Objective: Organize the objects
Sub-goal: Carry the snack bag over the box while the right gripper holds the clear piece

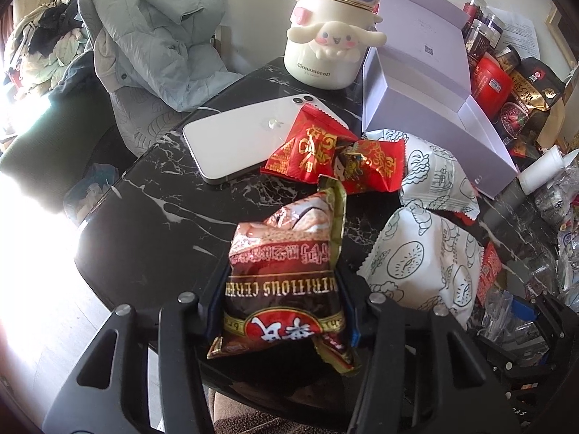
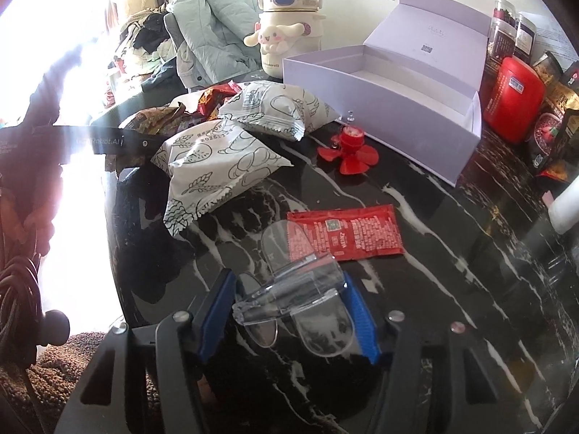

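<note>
Left gripper point(image 1: 284, 302): fingers closed on a brown cereal packet point(image 1: 286, 271), held just above the table edge. Right gripper point(image 2: 289, 307): blue-padded fingers closed on a clear plastic propeller piece point(image 2: 296, 289), low over the table.

Surface: black marble table point(image 2: 452, 253) with white veins. Bright glare comes from the left side of the room. One chair point(image 1: 137, 119) beside the table carries a pale green padded jacket point(image 1: 163, 36); clothes are heaped beyond it.

Containers: one open lilac box point(image 2: 398, 108), lid standing upright, white inside, with nothing visible in the part of its interior that shows. One cream cartoon-dog bottle point(image 1: 331, 32) with handle stands behind the box's left end. One red tin point(image 2: 514, 101) and several dark jars point(image 2: 514, 32) sit past the box's right end; the jars' contents cannot be made out.

Loose items, counted: two white printed snack packets point(image 2: 217, 170), touching one another; two red candy packets point(image 1: 325, 152), one overlapping the white phone point(image 1: 235, 141), which lies face down; one flat red sachet point(image 2: 354, 233), just ahead of the right gripper; one red flower-shaped piece point(image 2: 349, 152) near the box front.
</note>
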`<action>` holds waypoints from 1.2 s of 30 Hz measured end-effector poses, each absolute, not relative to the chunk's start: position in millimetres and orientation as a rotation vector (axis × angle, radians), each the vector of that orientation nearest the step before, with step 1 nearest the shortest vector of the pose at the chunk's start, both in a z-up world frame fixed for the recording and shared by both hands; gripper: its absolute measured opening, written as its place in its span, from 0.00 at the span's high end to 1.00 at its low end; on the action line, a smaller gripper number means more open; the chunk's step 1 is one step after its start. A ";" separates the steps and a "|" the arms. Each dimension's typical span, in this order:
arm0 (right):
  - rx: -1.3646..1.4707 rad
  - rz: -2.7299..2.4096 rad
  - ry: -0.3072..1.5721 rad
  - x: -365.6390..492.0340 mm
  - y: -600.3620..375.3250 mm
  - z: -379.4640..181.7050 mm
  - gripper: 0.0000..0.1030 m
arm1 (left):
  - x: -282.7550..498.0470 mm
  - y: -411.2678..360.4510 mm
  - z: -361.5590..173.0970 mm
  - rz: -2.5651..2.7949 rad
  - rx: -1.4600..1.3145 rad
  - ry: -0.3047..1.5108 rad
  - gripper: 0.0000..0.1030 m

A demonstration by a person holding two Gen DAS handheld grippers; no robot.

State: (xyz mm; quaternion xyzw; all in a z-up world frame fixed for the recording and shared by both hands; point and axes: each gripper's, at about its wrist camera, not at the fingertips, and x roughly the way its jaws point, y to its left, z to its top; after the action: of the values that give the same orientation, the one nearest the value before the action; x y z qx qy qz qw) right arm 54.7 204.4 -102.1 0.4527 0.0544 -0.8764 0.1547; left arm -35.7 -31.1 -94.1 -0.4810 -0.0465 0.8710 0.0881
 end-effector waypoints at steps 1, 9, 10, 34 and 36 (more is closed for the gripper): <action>1.293 -2.514 0.149 53.8 204.8 -100.2 0.40 | -34.7 -31.7 -93.2 2.581 -1.434 -0.153 0.53; 1.222 -2.527 0.155 49.9 201.9 -79.3 0.40 | -24.7 -32.0 -68.2 2.619 -1.368 -0.137 0.53; 1.209 -2.530 0.154 49.0 201.6 -76.3 0.40 | -23.6 -32.3 -64.7 2.626 -1.359 -0.135 0.53; 1.075 -2.745 0.067 92.2 252.4 -27.6 0.40 | 2.7 39.6 -18.4 2.523 -1.171 0.029 0.53; 1.078 -2.770 0.058 96.9 257.9 -25.6 0.40 | 1.4 49.6 -18.3 2.494 -1.167 0.045 0.53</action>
State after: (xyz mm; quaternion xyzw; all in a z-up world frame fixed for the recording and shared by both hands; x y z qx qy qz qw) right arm 96.9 257.9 -25.6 0.3613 0.0195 -0.9284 0.0845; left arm 1.4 49.6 -18.3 -0.4158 0.0160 0.8887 0.1927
